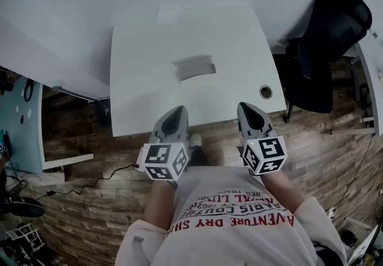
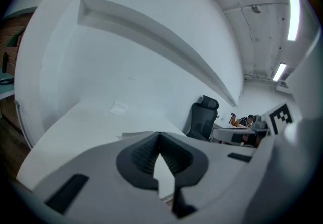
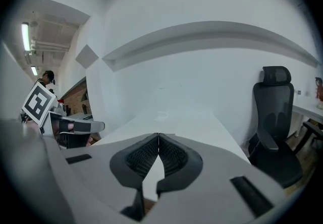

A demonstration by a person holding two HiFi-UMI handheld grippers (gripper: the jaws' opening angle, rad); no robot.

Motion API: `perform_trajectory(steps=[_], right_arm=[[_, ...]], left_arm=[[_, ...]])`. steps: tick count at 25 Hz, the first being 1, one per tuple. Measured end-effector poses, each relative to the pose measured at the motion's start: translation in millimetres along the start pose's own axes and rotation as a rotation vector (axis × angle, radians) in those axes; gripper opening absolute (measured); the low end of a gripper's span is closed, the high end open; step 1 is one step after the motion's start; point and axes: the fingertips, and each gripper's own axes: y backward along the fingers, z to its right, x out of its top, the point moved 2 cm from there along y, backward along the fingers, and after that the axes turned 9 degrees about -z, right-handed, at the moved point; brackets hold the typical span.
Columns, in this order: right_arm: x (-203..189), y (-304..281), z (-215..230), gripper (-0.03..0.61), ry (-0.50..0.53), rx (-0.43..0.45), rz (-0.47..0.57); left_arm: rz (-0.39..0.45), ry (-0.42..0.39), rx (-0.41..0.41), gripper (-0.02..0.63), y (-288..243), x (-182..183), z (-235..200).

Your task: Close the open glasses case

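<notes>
Left gripper (image 1: 175, 112) & right gripper (image 1: 249, 109) wait off-table, jaws together w/ nothing between: flat grey glasses case (image 1: 194, 67) on white table (image 1: 149, 49) not yet approached.

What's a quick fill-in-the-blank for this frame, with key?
The grey glasses case lies on the white ___.
The left gripper and the right gripper both have jaws ___, holding nothing.
In the head view the black chair stands to the ___ of the case.
Missing: table; shut; right.
</notes>
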Motion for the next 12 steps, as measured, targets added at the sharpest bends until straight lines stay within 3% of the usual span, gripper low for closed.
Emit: perform_trajectory(steps=[7,12], right_arm=[[26.1,-75.8,0.5,0.012,-0.017,-0.049,-0.044],[27.0,-112.7,4.0,0.012,-0.017,-0.046,-0.114]], left_arm=[[-0.065,-0.022,-0.029,-0.002,-51.1,24.0,-65.2],[-0.156,0.017,-0.015,-0.002,-83.1,7.0,-91.6]])
